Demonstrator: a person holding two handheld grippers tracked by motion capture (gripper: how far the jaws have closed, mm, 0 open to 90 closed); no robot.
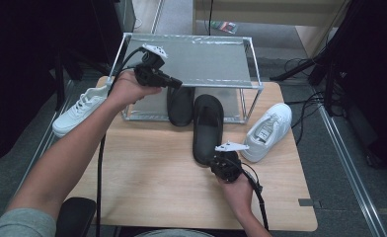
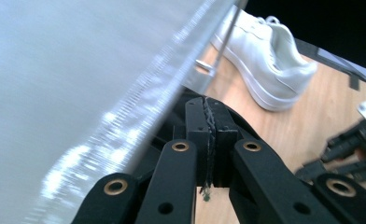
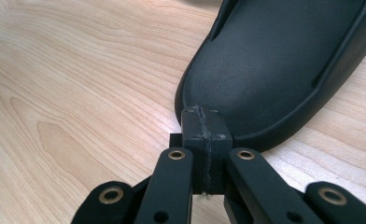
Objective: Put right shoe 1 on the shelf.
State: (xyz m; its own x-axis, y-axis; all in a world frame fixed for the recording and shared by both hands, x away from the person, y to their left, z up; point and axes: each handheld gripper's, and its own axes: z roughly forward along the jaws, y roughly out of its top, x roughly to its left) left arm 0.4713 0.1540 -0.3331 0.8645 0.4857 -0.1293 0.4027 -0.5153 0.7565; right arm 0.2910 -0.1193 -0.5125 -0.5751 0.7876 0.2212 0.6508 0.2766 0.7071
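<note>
A black slipper (image 1: 207,126) lies lengthwise on the wooden table (image 1: 152,168), its heel toward me. My right gripper (image 1: 217,161) sits low at that heel, its jaws shut pad to pad; in the right gripper view the right gripper (image 3: 202,117) points at the slipper's (image 3: 274,60) heel rim, with nothing between the pads. A second black slipper (image 1: 180,104) lies half under the metal rack (image 1: 253,64). My left gripper (image 1: 178,83) is raised at the rack's front edge, above that slipper. In the left gripper view the left gripper (image 2: 208,106) is shut and empty beside the shelf (image 2: 78,70).
A white sneaker (image 1: 268,131) rests at the table's right edge, close to the first slipper, and shows as the white sneaker (image 2: 265,65) past the rack's post. Another white sneaker (image 1: 78,111) lies off the table's left side. Cables trail on the floor at right.
</note>
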